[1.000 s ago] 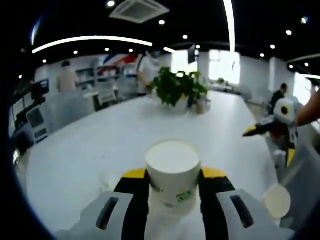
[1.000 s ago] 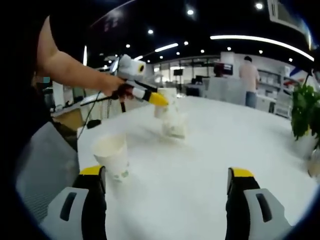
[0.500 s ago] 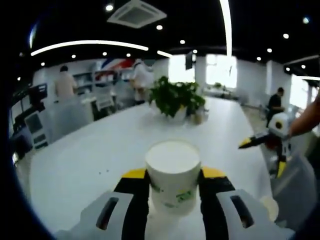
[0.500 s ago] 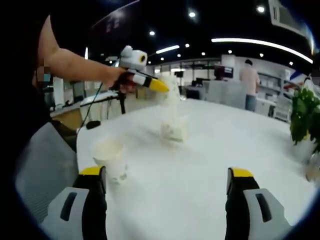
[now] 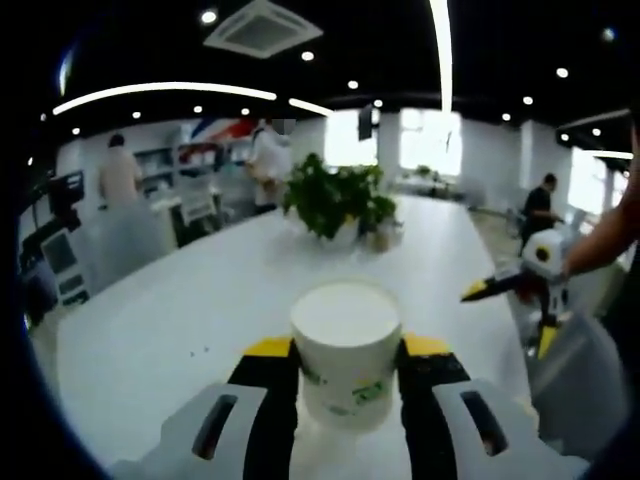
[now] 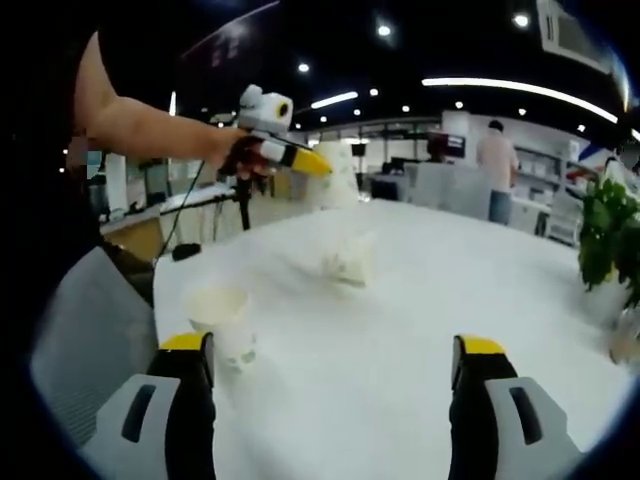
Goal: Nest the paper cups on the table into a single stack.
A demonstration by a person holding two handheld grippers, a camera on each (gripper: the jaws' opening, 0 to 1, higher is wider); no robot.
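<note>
The left tongs (image 5: 345,375) are clamped on one white paper cup (image 5: 345,350), upright between the yellow-tipped jaws and lifted above the white tabletop (image 5: 200,300). The same tongs appear in the right gripper view (image 6: 300,160), raised with the held cup blurred at their tip. The right tongs (image 6: 330,350) stand wide apart, holding nothing. A second cup (image 6: 222,322) stands upright near the tabletop's near edge, just beside their left jaw; its inside cannot be made out. A third cup (image 6: 347,262) sits further in, blurred. A potted plant (image 5: 335,200) stands toward the far end.
</note>
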